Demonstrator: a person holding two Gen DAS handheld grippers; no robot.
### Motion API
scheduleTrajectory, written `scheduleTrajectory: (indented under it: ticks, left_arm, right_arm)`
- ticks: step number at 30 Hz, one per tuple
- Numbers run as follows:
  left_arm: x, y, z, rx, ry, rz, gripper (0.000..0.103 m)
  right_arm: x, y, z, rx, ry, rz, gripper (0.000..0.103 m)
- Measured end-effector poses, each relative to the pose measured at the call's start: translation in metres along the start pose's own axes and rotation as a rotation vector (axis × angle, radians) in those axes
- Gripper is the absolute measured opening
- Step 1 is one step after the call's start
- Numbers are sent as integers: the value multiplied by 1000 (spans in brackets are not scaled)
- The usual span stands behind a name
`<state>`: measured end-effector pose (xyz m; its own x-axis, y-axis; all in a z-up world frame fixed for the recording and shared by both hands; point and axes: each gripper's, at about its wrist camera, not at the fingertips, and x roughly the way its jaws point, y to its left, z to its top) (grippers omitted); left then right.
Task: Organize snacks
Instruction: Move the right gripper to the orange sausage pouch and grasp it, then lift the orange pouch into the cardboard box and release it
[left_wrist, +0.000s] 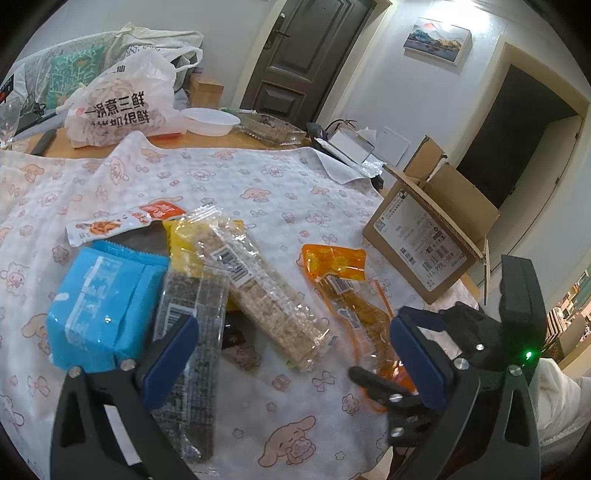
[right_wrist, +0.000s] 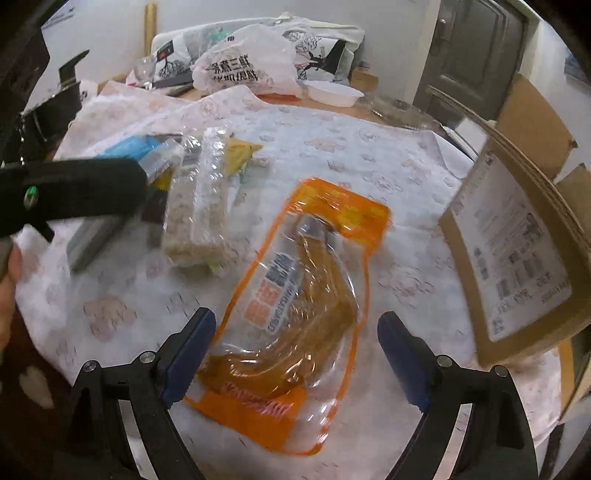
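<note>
The orange snack pack (right_wrist: 295, 314) lies flat on the white cloth with little cartoon dogs (right_wrist: 332, 147), near the cardboard box (right_wrist: 517, 236). It looks light and thin. The wrapper is shiny plastic, so it is likely slippery and floppy, and it would bend if picked up by one end. The brown food inside looks soft, so a hard squeeze could squash it. A good place to grab may be the flat orange edge at the near end, or across the thick middle.

The right tongs (right_wrist: 295, 354) are wide open. The near end of the pack sits between the two blue pads (right_wrist: 190, 354), but they hold nothing yet.

The left tongs (left_wrist: 291, 358) are wide open too and hold nothing. They hang over the pile of other snacks: a blue pack (left_wrist: 99, 302), a dark seaweed pack (left_wrist: 195, 332) and a pale rice bar (left_wrist: 266, 291)
</note>
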<state>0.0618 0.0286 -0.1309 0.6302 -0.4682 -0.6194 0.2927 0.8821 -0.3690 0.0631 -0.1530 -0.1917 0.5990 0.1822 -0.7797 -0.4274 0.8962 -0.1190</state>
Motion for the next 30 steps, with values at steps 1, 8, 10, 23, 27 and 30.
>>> scheduleTrajectory:
  ticks: [1,8,10,23,27,30]
  left_arm:
    - [0,0,0,-2,0,0,102]
    - [5,-3,1,-5,11,-8,102]
    - [6,-3,1,-5,15,-15,102]
    - [7,-8,3,-22,35,-72,102]
    - [3,-14,6,-10,38,-76,102]
    - [-3,-19,10,-7,30,-90,102]
  right_arm:
    - [-1,-4,-2,2,9,-4,87]
    - [-5,-29,-12,76,43,94,81]
    - [-2,-31,-8,111,34,110,81]
    - [-6,-24,1,52,3,93,55]
    - [-20,-21,5,38,-38,111,54]
    - [-34,-15,13,32,-79,158,54]
